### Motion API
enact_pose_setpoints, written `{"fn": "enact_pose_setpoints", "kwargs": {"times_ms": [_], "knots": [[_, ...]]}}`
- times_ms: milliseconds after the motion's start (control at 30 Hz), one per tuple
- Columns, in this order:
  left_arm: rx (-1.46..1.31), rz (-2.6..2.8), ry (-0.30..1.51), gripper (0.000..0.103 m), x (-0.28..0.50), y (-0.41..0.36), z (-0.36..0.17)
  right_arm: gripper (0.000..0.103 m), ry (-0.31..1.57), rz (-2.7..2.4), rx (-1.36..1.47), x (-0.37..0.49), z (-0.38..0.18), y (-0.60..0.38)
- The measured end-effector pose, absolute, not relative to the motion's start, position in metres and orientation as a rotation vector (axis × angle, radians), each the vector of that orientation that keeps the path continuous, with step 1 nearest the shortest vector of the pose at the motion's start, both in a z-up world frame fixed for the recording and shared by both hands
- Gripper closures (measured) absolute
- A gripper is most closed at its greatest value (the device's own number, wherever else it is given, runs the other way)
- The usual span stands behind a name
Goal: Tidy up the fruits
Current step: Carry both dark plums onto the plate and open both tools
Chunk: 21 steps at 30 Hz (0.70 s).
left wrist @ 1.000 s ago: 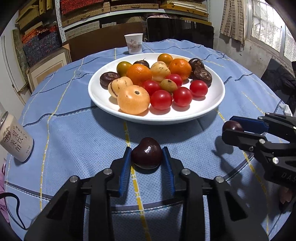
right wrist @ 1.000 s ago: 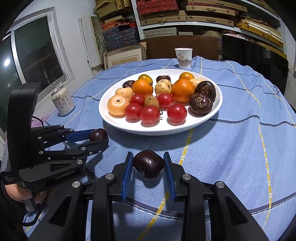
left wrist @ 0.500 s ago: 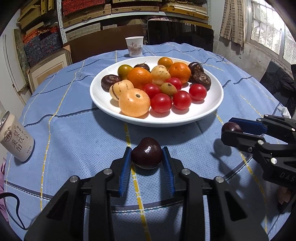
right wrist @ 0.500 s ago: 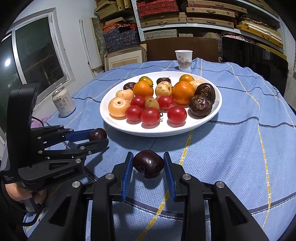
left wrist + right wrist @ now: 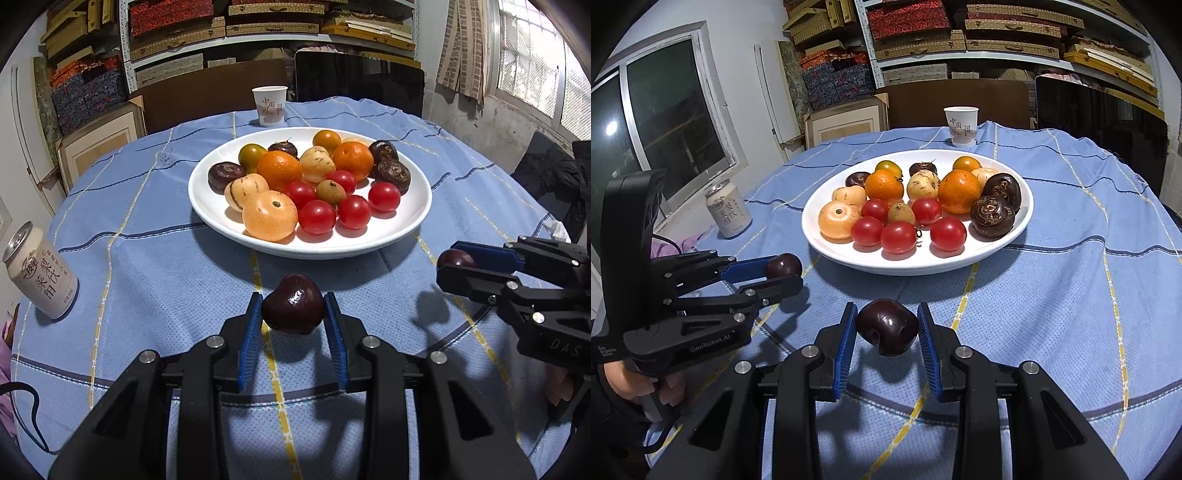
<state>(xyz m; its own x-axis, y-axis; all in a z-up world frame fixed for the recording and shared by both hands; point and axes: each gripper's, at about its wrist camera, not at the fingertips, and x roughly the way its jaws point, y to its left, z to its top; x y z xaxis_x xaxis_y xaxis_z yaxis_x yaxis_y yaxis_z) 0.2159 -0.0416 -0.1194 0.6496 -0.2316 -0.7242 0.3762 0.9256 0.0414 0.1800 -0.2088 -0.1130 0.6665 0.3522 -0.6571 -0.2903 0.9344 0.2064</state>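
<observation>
Glossy dark plums, one (image 5: pixel 293 304) pinched in the left gripper (image 5: pixel 293 314) and one (image 5: pixel 887 326) in the right gripper (image 5: pixel 887 332), hang near the white plate (image 5: pixel 997 254); dropped onto the heap, they could roll off.

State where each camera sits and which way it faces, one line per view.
Left wrist: rides the left claw, aimed down across the table at the white plate; its dark cherry is gripped, and the right claw shows at right.
Right wrist: rides the right claw, aimed likewise; the left claw and a hand show at left.
Shared: plate, paper cup, can.
</observation>
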Motion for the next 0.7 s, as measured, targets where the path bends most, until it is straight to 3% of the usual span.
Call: {"fn": "enact_pose_setpoints", "kwargs": {"times_ms": [333, 700], "knots": [[0.15, -0.358, 0.725, 0.07, 0.211, -0.043, -0.081, 0.07, 0.698, 0.352, 0.114, 0.176, -0.078, -0.231], [0.137, -0.346, 0.691, 0.07, 0.259, -0.061, -0.051, 0.07, 0.618, 0.356, 0.091, 0.236, -0.023, -0.238]]}}
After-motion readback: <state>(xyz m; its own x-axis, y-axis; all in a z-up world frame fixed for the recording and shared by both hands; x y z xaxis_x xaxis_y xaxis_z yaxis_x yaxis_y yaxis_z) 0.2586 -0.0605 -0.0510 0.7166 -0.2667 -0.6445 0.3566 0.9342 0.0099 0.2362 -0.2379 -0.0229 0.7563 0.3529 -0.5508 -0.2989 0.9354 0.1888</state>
